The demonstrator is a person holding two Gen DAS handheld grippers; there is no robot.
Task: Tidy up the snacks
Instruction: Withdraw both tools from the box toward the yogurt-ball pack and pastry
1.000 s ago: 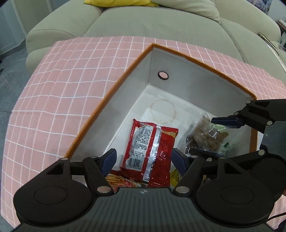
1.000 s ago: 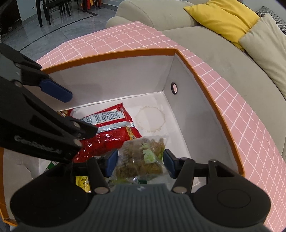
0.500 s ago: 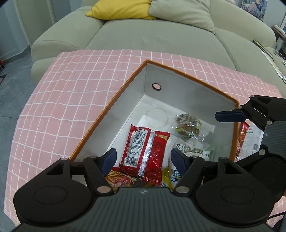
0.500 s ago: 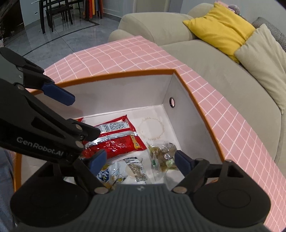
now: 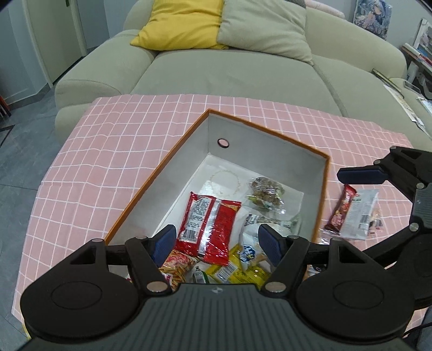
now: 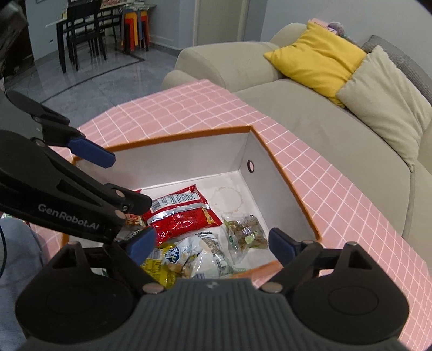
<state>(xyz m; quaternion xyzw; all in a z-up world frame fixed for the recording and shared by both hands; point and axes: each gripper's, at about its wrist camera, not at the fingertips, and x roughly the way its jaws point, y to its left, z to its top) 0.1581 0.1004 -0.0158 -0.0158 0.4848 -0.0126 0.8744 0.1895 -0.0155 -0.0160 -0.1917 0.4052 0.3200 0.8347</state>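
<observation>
two open grippers above a half-filled snack box

several snack packets lie inside the orange-rimmed cardboard box with pale grey walls (image 5: 322,189), which sits on the pink checked tablecloth (image 5: 108,162) in front of a beige fabric sofa (image 5: 229,75). low in the left wrist view, the left gripper (image 5: 217,243) hangs over the near end of the box with its blue-padded jaws spread wide and nothing gripped between them. below it lies the red foil snack packet with a silver label panel (image 5: 208,225), slanted across the box floor. to the right of that, nearer the middle of the frame, is the clear bag of brown nuggets (image 5: 266,193), lying apart from the red packet. at the lower edge a white crinkled packet with blue print (image 5: 252,243) and a yellow packet (image 5: 237,271) overlap in a heap.

from the right wrist view, the right gripper (image 6: 209,243) is over the same box, its jaws opening, nothing pressed by the pads; the clear bag rests on the box floor below them.

outside the box, at the right of the left wrist view, a brown wrapped bar (image 5: 341,213) and a white packet (image 5: 360,213) lie touching on the cloth. a yellow cushion (image 5: 181,24) and a beige cushion (image 5: 266,24) rest on the sofa.
</observation>
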